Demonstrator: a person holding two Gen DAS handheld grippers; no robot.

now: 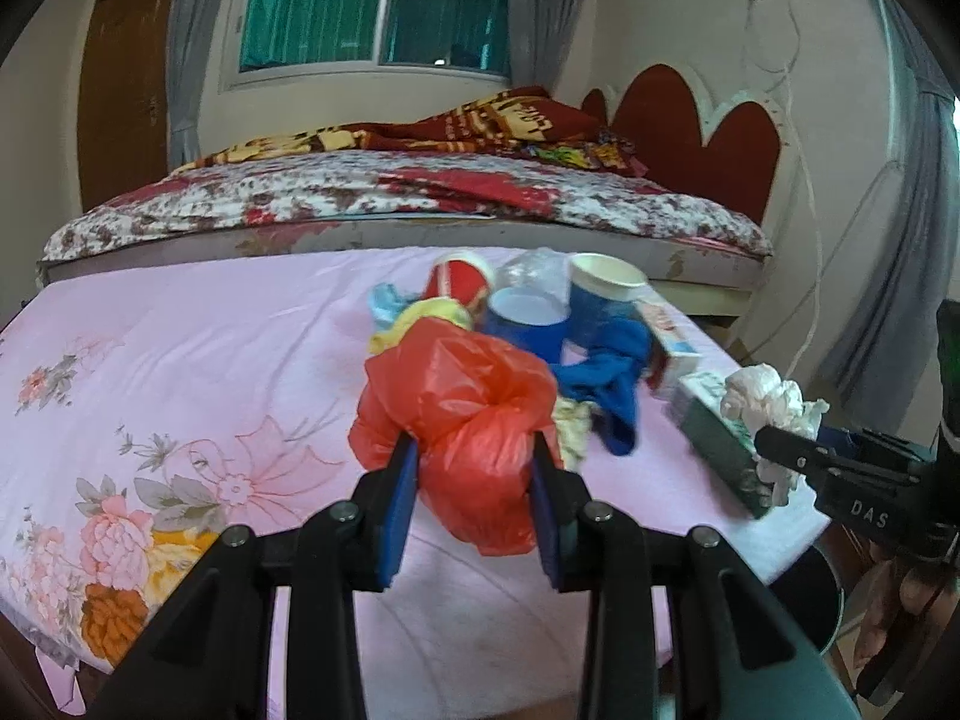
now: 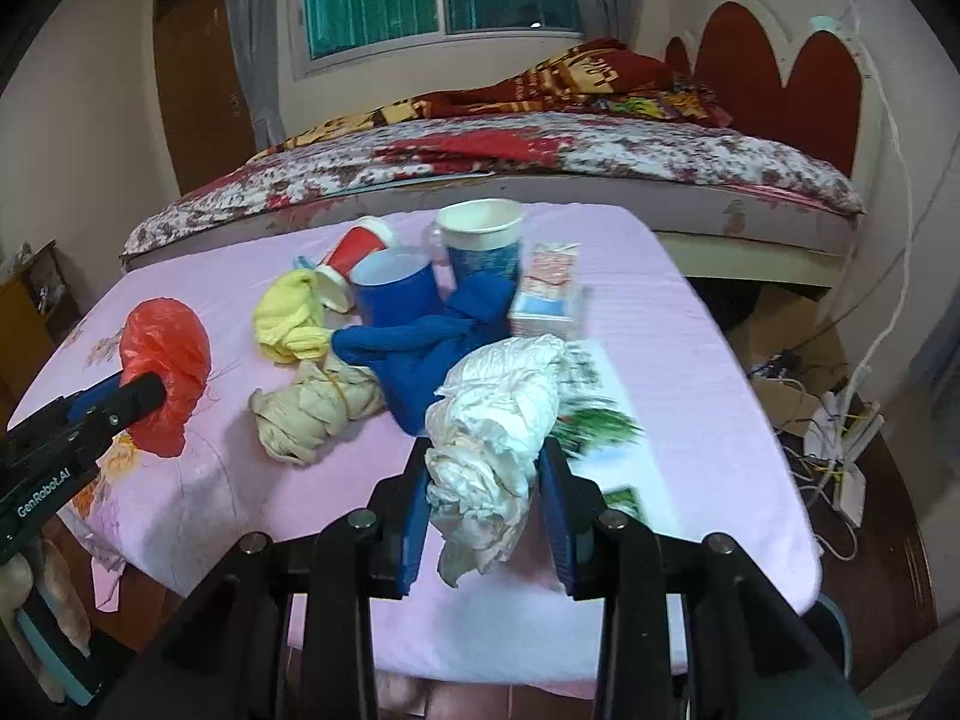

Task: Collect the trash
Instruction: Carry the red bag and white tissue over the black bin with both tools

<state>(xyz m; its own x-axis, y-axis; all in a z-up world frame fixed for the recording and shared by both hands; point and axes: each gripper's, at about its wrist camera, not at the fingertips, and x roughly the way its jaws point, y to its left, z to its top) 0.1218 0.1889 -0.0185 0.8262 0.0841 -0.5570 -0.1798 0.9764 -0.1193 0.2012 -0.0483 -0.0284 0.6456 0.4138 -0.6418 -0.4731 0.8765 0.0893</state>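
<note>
Two grabs done at once: left claw [image 1: 474, 462] clenched on red plastic bag [image 1: 468, 414], right claw [image 2: 483, 480] on crumpled white tissue [image 2: 498, 414], both above pink worktop [image 2: 690, 360], next probably needing a bin.

- A tabletop under a pink cloth with a flower print [image 1: 180, 372] carries everything in front.
- Behind it stands a bed with a red-and-white flowered quilt [image 2: 600, 150].
- A dark red and yellow patterned blanket [image 1: 480, 120] lies bunched at the bed's far side.
- A white headboard with red heart-shaped panels [image 2: 798, 78] rises at the right.
- A window with green-tinted panes [image 1: 372, 6] sits between grey curtains [image 1: 186, 48].
- A brown wooden door [image 2: 192, 84] stands at the left.
- White cables [image 2: 840, 432] lie tangled on the floor at the right.
</note>
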